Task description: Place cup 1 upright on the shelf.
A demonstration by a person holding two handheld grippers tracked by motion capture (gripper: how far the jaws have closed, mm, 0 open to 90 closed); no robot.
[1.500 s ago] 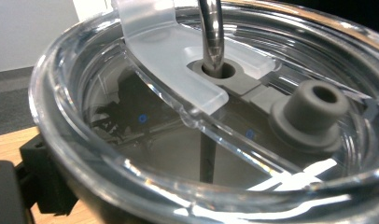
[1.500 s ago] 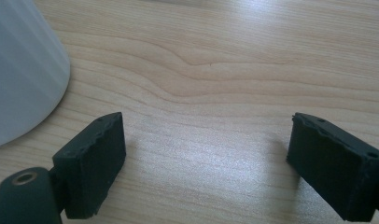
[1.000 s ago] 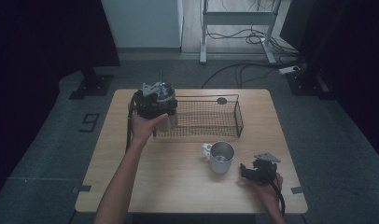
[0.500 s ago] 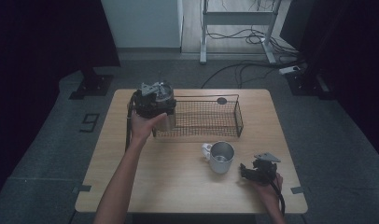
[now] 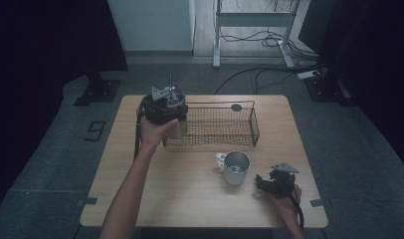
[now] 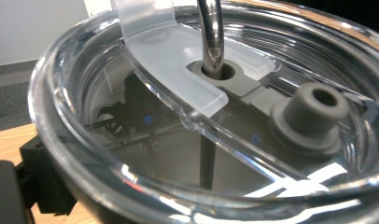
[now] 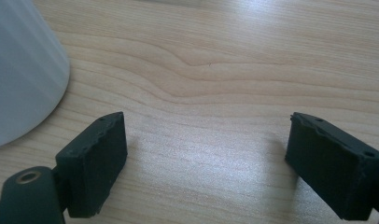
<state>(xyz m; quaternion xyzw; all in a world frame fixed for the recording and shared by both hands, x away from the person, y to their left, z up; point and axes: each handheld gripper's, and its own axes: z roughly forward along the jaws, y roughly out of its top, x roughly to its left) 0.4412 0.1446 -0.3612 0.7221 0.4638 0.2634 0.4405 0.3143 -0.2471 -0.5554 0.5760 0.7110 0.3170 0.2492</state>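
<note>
Gripping a lidded tumbler (image 6: pixel 215 140), left tongs (image 5: pixel 166 107); right tongs (image 7: pixel 206 163) apart beside mug (image 5: pixel 236 167).

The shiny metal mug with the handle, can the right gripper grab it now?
Probably yes. The right gripper is open beside the shiny metal mug, with bare wooden table between them and nothing blocking.
</note>
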